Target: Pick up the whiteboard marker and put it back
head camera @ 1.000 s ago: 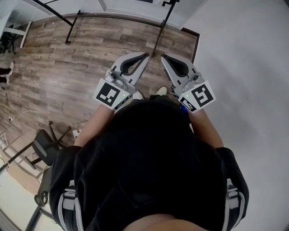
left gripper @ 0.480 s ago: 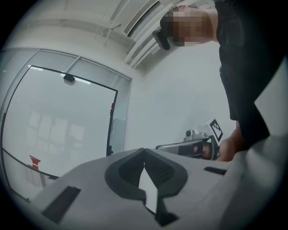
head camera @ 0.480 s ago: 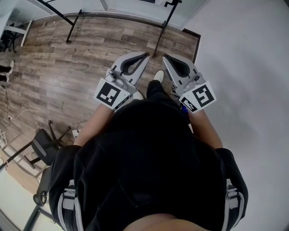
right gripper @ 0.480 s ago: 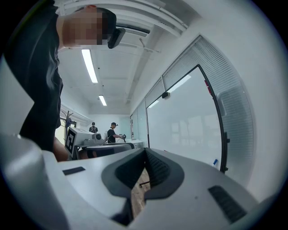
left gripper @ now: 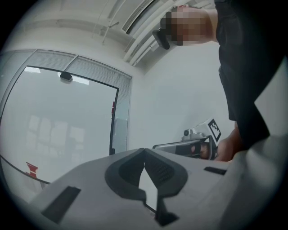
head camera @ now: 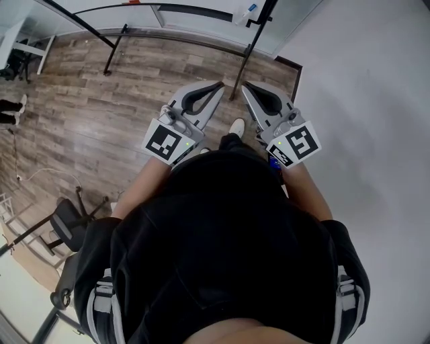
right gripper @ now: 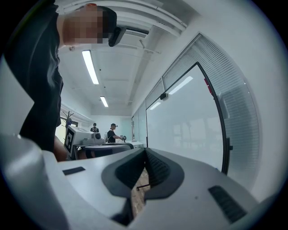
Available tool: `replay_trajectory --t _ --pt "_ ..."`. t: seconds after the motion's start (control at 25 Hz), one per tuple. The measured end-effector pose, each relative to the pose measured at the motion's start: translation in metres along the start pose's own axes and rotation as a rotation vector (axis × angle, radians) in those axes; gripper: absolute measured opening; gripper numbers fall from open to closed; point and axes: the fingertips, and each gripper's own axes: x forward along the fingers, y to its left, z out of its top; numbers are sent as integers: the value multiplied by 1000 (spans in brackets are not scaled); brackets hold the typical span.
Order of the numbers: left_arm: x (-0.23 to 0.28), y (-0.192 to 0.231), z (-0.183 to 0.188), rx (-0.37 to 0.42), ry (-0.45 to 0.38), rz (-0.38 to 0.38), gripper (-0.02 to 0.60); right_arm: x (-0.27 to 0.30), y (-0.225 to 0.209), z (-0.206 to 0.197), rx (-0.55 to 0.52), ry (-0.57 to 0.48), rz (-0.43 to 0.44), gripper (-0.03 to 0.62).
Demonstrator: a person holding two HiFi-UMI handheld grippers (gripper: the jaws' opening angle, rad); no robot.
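I can make out no whiteboard marker for certain. A small white and blue object (head camera: 247, 13) rests at the whiteboard's (head camera: 195, 15) lower edge, too small to name. My left gripper (head camera: 218, 84) and right gripper (head camera: 244, 85) are held side by side at waist height, pointing level toward the board. Both are shut, with nothing between the jaws. In the left gripper view the closed tips (left gripper: 144, 151) face the board's pale surface, with the right gripper (left gripper: 198, 143) beside them. In the right gripper view the closed tips (right gripper: 145, 151) face the board's black frame (right gripper: 218, 121).
The board's black stand legs (head camera: 114, 48) and pole (head camera: 250, 47) stand on the wood floor ahead. A white wall (head camera: 376, 101) runs along the right. An office chair (head camera: 67, 225) sits behind on the left. My shoe (head camera: 236, 126) shows below the grippers. People (right gripper: 112, 131) stand far off.
The floor has slid down the head view and the whiteboard's lower edge has come into sight at the top. Both grippers have moved toward the board together, still shut.
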Motion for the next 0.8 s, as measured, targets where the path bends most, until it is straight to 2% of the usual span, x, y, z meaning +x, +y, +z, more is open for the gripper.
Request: replay_trajectory --t 0.6,0.8 --pt "90 50 -9 -8 10 19 5 25 -101 -3 14 10 22 0" --pt "117 59 -17 -10 45 36 5 26 -130 -6 26 7 37 0"
